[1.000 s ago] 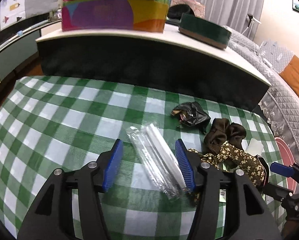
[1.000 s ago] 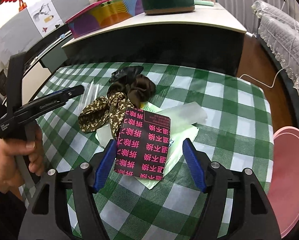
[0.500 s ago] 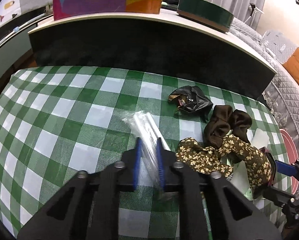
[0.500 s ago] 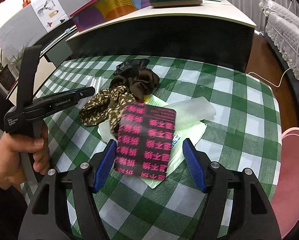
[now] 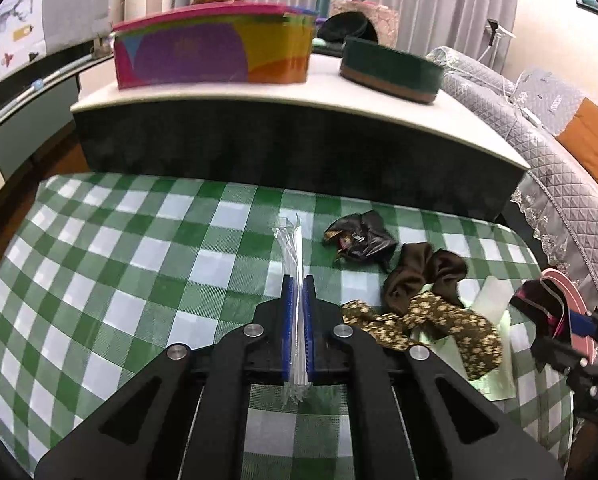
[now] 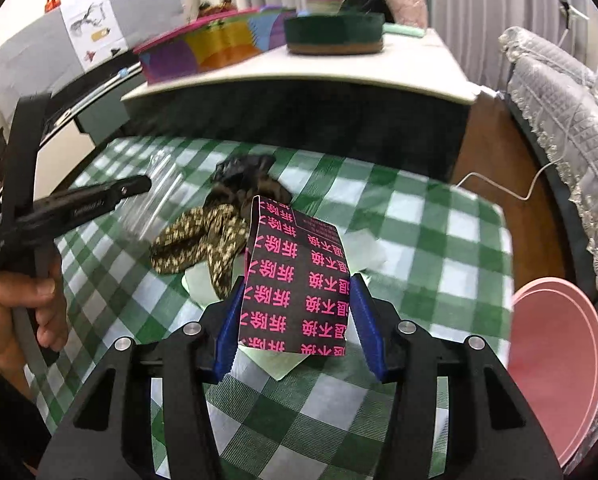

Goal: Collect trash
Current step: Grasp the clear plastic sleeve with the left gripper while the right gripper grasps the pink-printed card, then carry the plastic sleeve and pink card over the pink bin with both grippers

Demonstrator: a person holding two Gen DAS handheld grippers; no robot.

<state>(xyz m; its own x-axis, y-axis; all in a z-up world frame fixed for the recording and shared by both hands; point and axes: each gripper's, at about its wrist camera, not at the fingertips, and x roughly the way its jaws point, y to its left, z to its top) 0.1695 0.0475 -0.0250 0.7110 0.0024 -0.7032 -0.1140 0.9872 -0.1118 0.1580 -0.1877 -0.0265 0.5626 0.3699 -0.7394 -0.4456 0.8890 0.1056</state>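
Crinkly clear plastic wrapper (image 5: 292, 256), featherlight and slippery, sits clamped near its tail in my left gripper (image 5: 297, 334) above the green-checked tablecloth (image 5: 139, 264). My right gripper (image 6: 295, 322) pinches a stiff black packet with pink Chinese characters (image 6: 295, 280) by its edges; I can't read them reliably.

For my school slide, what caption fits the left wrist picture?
Left gripper shut on a clear plastic wrapper above the green checked tablecloth.
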